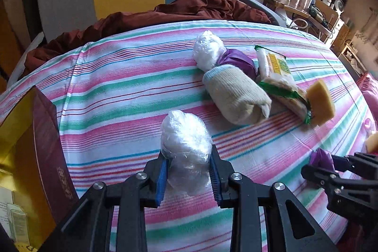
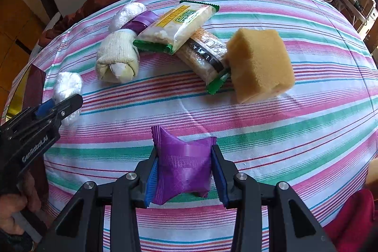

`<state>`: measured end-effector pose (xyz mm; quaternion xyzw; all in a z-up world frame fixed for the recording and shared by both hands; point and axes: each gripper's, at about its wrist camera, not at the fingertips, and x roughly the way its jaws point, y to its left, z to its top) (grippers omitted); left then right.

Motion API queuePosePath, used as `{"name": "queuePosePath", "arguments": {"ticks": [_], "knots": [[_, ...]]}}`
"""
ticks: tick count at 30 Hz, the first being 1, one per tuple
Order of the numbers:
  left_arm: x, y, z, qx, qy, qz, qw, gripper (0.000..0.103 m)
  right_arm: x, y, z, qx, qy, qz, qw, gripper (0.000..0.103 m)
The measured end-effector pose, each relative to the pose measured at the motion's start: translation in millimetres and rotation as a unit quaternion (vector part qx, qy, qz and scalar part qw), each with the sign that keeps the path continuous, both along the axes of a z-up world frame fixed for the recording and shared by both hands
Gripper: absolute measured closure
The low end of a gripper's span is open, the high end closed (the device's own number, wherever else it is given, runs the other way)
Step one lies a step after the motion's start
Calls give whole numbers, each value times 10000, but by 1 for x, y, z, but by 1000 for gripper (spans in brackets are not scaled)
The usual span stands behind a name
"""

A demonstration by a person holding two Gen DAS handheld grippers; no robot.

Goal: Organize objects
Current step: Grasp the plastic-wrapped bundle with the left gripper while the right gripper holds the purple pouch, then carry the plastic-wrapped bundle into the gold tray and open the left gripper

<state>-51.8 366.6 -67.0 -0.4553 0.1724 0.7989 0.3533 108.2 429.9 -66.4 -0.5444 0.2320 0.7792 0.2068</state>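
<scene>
My left gripper (image 1: 189, 169) is shut on a clear plastic-wrapped bundle (image 1: 186, 148), held just over the striped cloth; it also shows in the right wrist view (image 2: 67, 86). My right gripper (image 2: 184, 171) is shut on a purple woven pouch (image 2: 183, 167). Farther back lie a rolled beige sock (image 1: 236, 96), a second plastic bundle (image 1: 208, 49) with a purple item (image 1: 238, 61) behind the sock, two snack packets (image 2: 177, 27) (image 2: 205, 56) and a yellow sponge (image 2: 259, 63).
The striped cloth (image 1: 118, 86) covers the surface. A dark red box with gold lining (image 1: 40, 145) stands open at the left edge. A crumpled maroon blanket (image 1: 189, 8) lies at the back. Shelves and clutter (image 1: 326, 11) are at the far right.
</scene>
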Motion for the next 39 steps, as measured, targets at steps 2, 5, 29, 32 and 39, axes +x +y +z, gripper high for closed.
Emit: {"name": "queuePosePath", "arguments": {"ticks": [2,5,29,32,39], "knots": [[11,-6,9,101,110,-51,9999,72,-1,-2,0,39,-18,28,10000,62],[23,-19,24,282,275,-83,9992,72,-2,-5,0,112,-44,69,9999,62],[-8,-175,67,940,468,1047,9889,71,-9,-16,-1,722,-328,301,9964,63],[-33,-203,66,946,399,1429,9844,71,-14,-13,-14,737,-336,308,9962,63],[-89,-258,60,880,303,2156,9720,71,-14,-17,-9,763,-352,324,9959,63]]}}
